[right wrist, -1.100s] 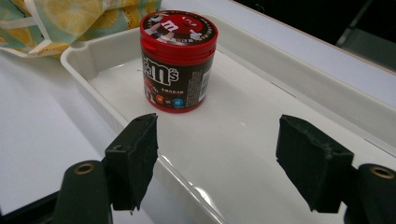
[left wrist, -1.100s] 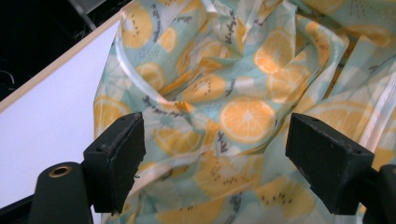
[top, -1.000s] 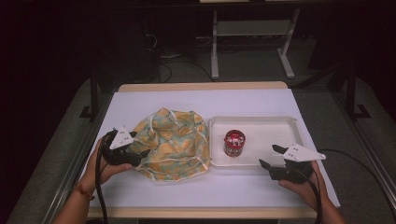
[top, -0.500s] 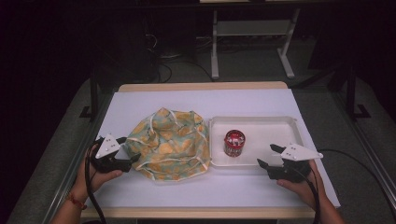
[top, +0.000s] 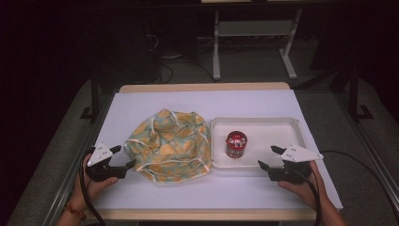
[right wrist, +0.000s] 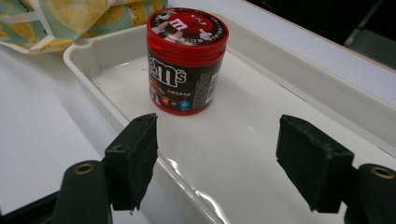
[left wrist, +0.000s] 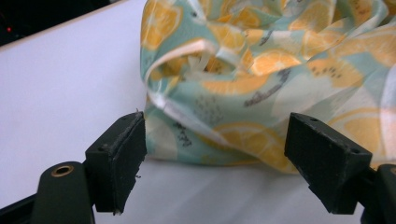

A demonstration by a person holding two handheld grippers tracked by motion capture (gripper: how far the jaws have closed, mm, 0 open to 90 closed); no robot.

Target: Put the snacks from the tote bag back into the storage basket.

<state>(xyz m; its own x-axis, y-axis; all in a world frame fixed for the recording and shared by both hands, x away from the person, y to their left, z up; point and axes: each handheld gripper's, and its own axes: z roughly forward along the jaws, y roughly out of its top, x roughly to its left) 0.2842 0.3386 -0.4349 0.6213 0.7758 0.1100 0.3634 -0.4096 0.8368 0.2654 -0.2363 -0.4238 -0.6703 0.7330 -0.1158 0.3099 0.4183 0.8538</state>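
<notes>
White tabletop (top: pixel 141 197) carried the fruit-print bag (top: pixel 169 143) beside the tray (top: pixel 282 123). My left gripper (left wrist: pixel 215 154), jaws just narrowing yet apart, risked pinching one thin layer and dragging cloth.

— What is that crumpled thing on the left of the table?

— A cloth bag (top: pixel 168 145), pale green with orange and lemon slices printed on it and a cream trim, lying slumped in loose folds.

— And to its right?

— A candy tub (top: pixel 235 144), dark, with a red lid, standing upright in a white tray (top: pixel 277 127) just beside the bag.
</notes>
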